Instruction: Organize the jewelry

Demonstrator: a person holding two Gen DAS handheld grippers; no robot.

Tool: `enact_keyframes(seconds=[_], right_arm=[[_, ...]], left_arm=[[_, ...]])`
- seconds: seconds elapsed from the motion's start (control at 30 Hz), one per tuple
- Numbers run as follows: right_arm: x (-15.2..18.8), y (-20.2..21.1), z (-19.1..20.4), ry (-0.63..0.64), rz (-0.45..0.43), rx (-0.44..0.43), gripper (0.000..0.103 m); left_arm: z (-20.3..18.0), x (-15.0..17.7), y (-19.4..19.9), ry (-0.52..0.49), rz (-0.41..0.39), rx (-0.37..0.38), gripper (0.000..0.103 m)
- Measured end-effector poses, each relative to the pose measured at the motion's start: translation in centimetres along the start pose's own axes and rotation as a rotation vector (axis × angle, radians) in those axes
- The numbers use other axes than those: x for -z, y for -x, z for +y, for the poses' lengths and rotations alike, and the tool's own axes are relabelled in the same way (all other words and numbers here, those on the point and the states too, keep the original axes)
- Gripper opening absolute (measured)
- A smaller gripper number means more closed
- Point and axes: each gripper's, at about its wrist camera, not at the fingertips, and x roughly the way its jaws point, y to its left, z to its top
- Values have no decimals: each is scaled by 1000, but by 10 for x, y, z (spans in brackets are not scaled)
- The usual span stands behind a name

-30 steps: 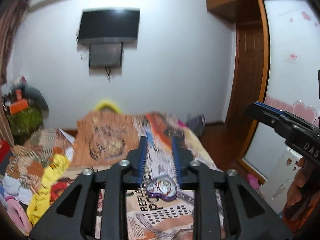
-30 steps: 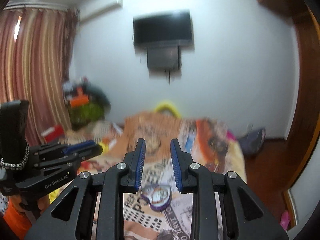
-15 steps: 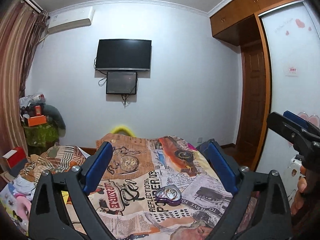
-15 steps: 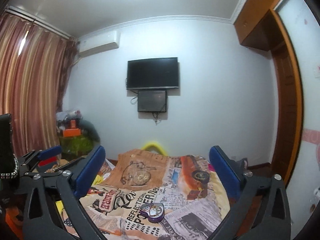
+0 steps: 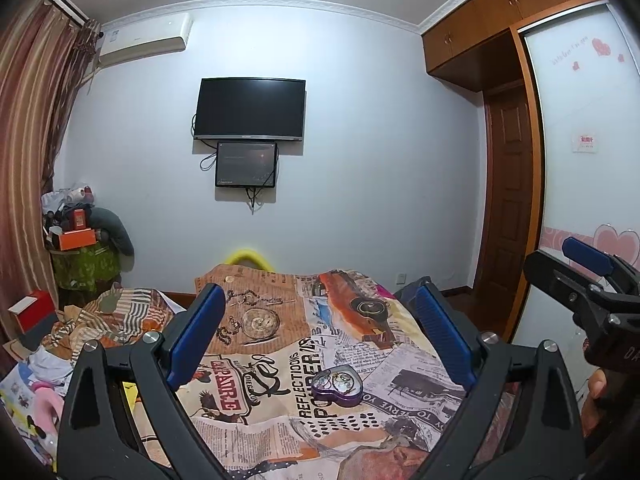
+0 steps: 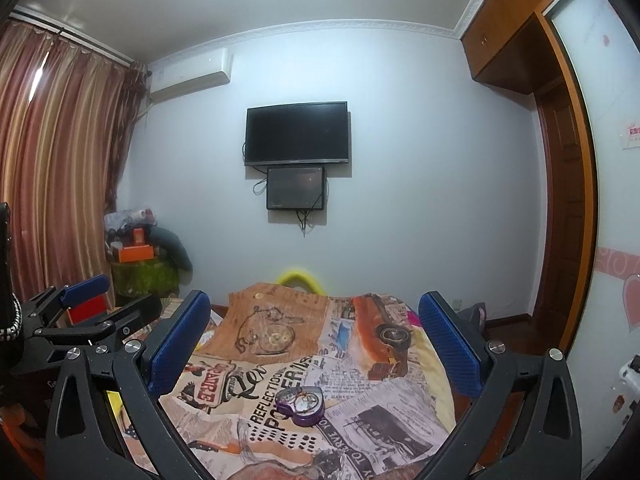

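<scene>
Left claw (image 5: 320, 332) spread wide, empty, right claw (image 6: 316, 340) likewise, heart-shaped jewelry box (image 5: 337, 385) on bedspread (image 5: 280, 420)

purple heart-shaped jewelry tin (image 5: 337, 385), open, on bedspread (image 5: 404, 368)

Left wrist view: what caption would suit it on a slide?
Open left gripper hovers above a purple heart-shaped jewelry box on a newspaper-print bedspread.

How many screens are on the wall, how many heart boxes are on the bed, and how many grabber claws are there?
Screens on the wall: 2, the big TV and the small screen
Heart box: 1
Grabber claws: 2, left gripper and right gripper
Total: 5
</scene>
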Motion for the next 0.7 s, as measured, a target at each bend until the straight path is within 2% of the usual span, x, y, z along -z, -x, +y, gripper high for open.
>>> enact_keyframes(seconds=[0.7], right_arm=[[6,2,-7,-25,40,-8,103]], left_arm=[[-4,4,-6,-13,29,-11,97]])
